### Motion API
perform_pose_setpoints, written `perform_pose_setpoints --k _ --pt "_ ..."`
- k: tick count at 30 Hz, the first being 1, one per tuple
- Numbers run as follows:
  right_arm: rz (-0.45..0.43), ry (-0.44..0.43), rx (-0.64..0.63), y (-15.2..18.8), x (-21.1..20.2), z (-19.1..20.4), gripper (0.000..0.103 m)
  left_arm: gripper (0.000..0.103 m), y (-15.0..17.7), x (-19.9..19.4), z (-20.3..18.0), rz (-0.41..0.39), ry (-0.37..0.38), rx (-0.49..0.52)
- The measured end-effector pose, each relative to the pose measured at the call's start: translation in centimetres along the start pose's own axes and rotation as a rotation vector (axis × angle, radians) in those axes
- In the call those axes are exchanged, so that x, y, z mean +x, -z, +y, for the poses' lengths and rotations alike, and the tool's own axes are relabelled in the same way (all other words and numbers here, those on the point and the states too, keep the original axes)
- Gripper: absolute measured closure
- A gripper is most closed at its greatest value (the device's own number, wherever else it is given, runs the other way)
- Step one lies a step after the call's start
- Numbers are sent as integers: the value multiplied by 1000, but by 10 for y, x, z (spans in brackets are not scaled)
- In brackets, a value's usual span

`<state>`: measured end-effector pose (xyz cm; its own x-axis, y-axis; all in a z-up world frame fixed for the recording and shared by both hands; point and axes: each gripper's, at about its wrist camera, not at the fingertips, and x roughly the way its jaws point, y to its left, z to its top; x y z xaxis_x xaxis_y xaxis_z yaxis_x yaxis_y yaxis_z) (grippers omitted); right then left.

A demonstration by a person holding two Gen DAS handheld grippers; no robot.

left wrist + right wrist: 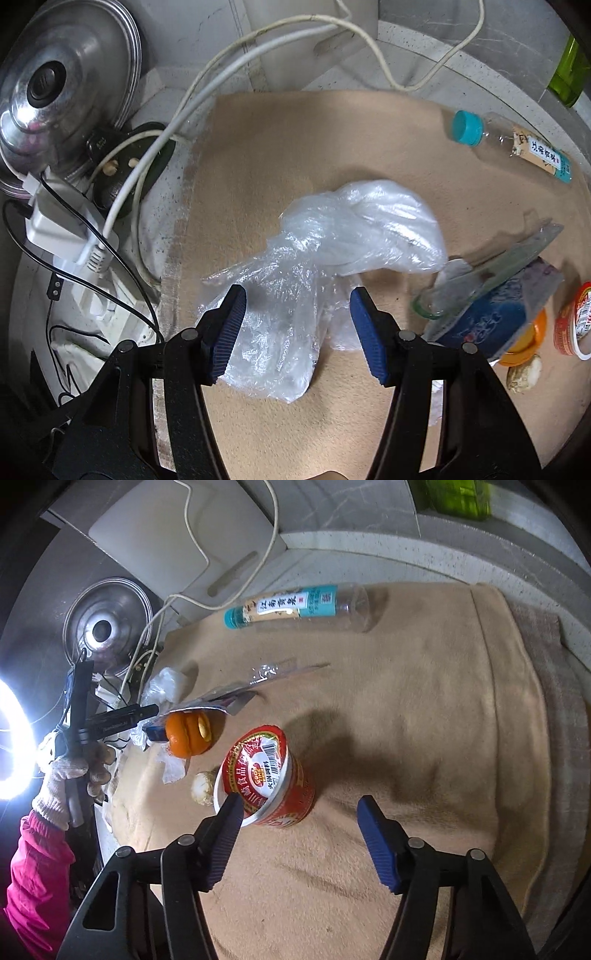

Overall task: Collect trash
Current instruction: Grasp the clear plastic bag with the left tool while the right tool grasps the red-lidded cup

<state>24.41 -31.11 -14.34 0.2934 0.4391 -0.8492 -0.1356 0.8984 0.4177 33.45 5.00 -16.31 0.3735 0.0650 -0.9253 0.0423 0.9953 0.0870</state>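
Observation:
A crumpled clear plastic bag point(325, 254) lies on the tan cloth point(295, 140). My left gripper point(297, 321) is open, its blue pads either side of the bag's near end. A clear plastic bottle with a teal cap point(509, 142) lies at the far right; it also shows in the right wrist view point(295, 607). A red instant-noodle cup point(266, 775) stands on the cloth. My right gripper point(299, 814) is open and empty, its left fingertip in front of the cup's rim. An orange peel point(188, 736), a foil wrapper point(229, 698) and a small pale lump point(203, 788) lie left of the cup.
A steel pot lid point(62, 85) leans at the far left by a white power strip point(66, 236) with several cables. A white cutting board point(177, 539) leans on the back wall. A green bottle point(569, 74) stands at the far right. A ring light point(11, 738) glares left.

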Motion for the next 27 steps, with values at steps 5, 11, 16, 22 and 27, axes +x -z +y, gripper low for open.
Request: perform_pose_setpoints --k 5,11,16,22,27 --pt "26 1 18 0 11 -2 39 43 2 -1 0 -16 8 -1" --pt "60 -8 59 -1 22 -4 49 74 6 -1 7 -22 19 -23" --pt "76 1 91 -1 27 -6 76 92 8 -10 10 -47 27 -32" --pt "56 4 112 3 25 -4 91 95 11 -24 13 -84 48 -48" --pt "17 6 120 5 17 -2 95 97 15 -43 16 -128 69 -57"
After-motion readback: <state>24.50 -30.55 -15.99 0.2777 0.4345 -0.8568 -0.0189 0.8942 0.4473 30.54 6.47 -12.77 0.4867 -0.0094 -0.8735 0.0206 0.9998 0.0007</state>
